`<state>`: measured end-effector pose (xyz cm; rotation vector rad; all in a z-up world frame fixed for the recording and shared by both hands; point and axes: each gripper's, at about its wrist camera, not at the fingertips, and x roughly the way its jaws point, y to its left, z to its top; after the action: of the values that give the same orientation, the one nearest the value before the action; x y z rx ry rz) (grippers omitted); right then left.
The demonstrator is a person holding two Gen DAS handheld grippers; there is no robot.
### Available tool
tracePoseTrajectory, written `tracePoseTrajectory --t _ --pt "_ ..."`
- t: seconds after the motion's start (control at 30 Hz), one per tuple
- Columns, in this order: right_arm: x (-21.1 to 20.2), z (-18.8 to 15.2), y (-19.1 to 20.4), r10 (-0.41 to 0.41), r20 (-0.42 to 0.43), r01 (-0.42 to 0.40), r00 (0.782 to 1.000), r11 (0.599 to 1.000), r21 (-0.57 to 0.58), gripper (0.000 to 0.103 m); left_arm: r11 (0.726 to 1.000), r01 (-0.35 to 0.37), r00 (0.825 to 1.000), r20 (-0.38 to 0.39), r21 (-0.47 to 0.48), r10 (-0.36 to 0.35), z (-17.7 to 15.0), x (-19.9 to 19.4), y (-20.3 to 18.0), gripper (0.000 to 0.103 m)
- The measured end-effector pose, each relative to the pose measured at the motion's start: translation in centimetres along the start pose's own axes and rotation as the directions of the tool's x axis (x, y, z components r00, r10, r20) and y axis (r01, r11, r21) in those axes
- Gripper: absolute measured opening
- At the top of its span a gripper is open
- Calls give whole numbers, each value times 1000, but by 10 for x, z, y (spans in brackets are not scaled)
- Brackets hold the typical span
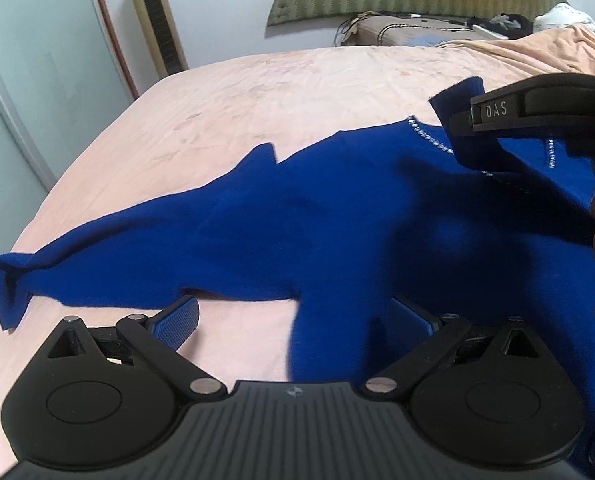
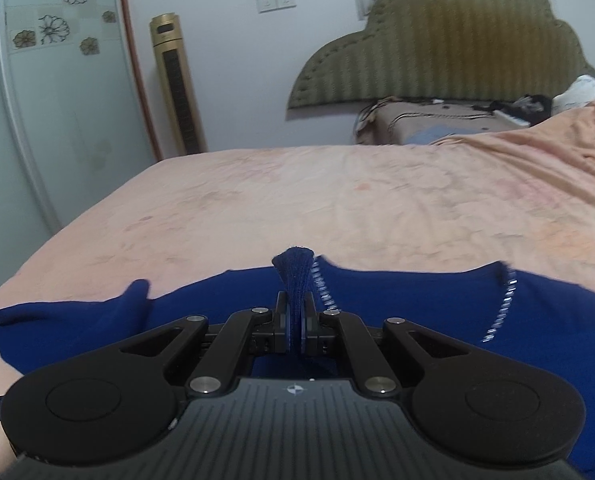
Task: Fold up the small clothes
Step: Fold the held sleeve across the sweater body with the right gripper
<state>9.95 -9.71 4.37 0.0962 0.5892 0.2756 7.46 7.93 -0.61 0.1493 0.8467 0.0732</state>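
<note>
- One sweater [image 1: 297, 220], deep blue, lies spread on the bed [image 1: 277, 80]; in the left view its body fills the centre and runs off at 3 o'clock.
- One sleeve [image 1: 97, 256] stretches flat toward 9 o'clock, its cuff curled up near the bed's edge.
- The left gripper [image 1: 293, 316] sits at 6 o'clock with its two fingers [image 1: 177, 320] wide apart and nothing between them; the sweater's side drapes across the gap.
- The right gripper [image 2: 296, 320] has its two fingers together, clamped on the second sleeve's cuff [image 2: 295, 272], which fans out above the pads at 12 o'clock of the jaws.
- In the left view that same cuff is lifted above the chest at about 2 o'clock, clear of the body.
- Two beaded lines [image 2: 501, 308] run down from the neckline, one just beside the held cuff, one toward 3 o'clock.
- The step in hand looks like carrying the held sleeve across the body.
- To do it well, I would keep the cuff low and taut and lay it flat across the chest.
- The free left gripper would do best pinning the body, since soft knit drags and bunches.
- Release should wait until the sleeve lies smooth, with no twist at the shoulder.
- One tower fan [image 2: 175, 84] stands at 11 o'clock; one headboard [image 2: 457, 40] sits at 1 o'clock.
</note>
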Motion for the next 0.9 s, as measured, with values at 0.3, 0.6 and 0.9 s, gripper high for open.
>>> tracePoseTrajectory --t 0.3,0.6,0.9 --pt "17 -5 8 57 -41 -53 998 995 84 8 999 -10 1000 -23 -36 9 -2 8 16 102" --pt "33 -8 32 93 -70 -87 993 993 78 8 999 -22 999 -38 -48 20 -6 10 22 102" --pt "49 -10 37 180 -144 -163 973 979 118 40 998 -34 999 -41 -43 32 -7 11 22 102"
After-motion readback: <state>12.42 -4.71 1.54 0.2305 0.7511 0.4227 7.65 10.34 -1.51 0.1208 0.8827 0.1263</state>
